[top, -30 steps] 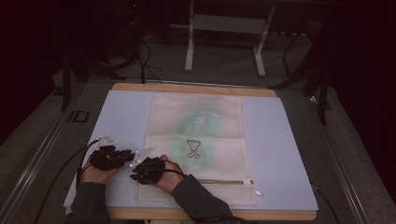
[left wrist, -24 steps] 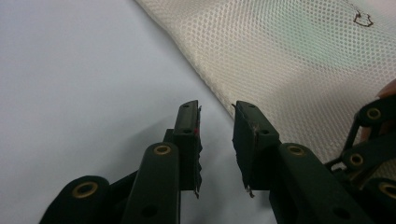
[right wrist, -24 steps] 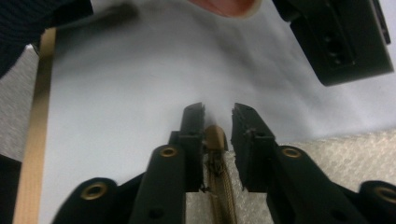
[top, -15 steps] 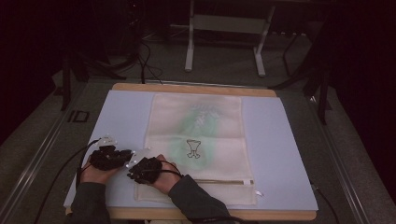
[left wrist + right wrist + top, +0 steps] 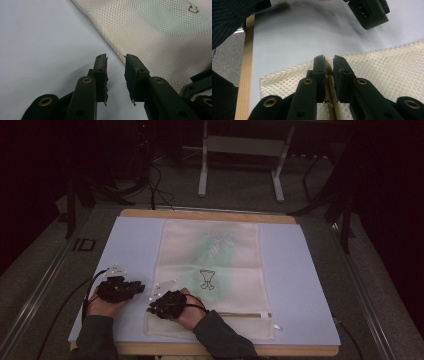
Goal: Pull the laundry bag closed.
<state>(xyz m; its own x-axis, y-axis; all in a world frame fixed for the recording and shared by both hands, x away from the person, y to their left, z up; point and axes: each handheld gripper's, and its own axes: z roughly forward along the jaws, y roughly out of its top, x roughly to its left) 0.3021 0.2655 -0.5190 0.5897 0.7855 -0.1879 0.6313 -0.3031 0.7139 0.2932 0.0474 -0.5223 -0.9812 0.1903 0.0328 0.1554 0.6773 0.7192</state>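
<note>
Closing in over the last second, the right claw point(image 5: 329, 62) now pinches the zipper point(image 5: 331, 95) at the near left corner of the mesh bag point(image 5: 210, 270), which lies flat on the desk point(image 5: 300, 285). Its jaws have just been shutting, with the zipper between them. Beside the bag's edge, the left claw point(image 5: 115, 60) hovers apart and empty. Pulling the zipper along looks possible next.

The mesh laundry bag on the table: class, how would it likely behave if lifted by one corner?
The mesh laundry bag lies flat and thin, so it would probably droop limply. Its open netting suggests it is light. The zipper, which the right gripper pinches, looks like the firmest part and may hang straighter.
</note>
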